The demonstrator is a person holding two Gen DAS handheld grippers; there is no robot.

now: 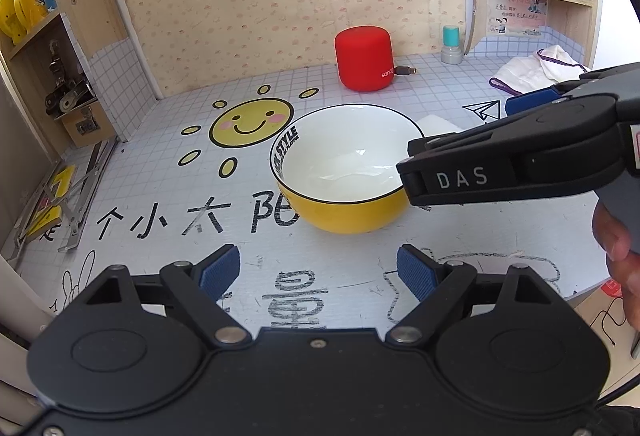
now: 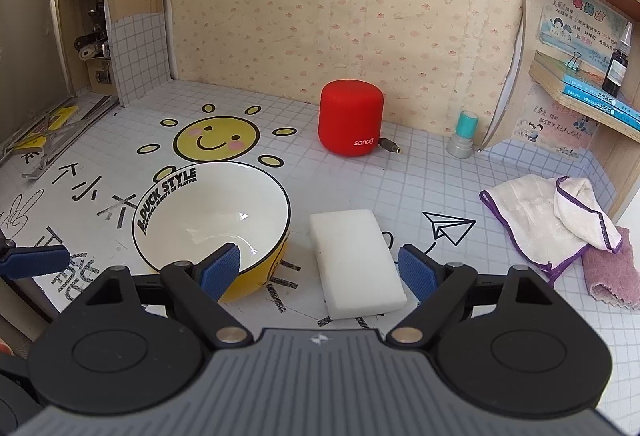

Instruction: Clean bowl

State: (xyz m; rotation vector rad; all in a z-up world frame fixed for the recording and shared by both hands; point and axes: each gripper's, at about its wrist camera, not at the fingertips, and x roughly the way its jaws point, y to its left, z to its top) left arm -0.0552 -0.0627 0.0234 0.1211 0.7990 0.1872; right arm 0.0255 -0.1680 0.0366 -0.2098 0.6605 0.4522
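Desk surface [image 2: 400, 180]: a flat top covered in pale grid-printed film with a cartoon sun and black lettering. Left gripper [image 1: 319, 272] and right gripper [image 2: 319, 272]: matte black plastic linkages ending in blue ribbed pads; each stands with its jaws spread wide and nothing between them, the left short of the bowl, the right above the sponge with one pad over the bowl's near rim. Bowl [image 2: 212, 212]: a round, glossy ceramic vessel, yellow outside and white inside, with a black rim line and printed lettering, upright on the desk, in front of the sun drawing and just left of the sponge. Cloths [image 2: 560, 228]: crumpled white fabric edged in purple, lying partly over a mauve towel, far right. Speaker [image 2: 351, 117]: a red matte cylinder with rounded edges, near the back wall. Sponge [image 2: 356, 260]: a white, smooth rectangular block lying flat just beside the bowl. Stamp [image 2: 465, 134]: a small grey cylinder with a teal cap, beside the right shelf unit.
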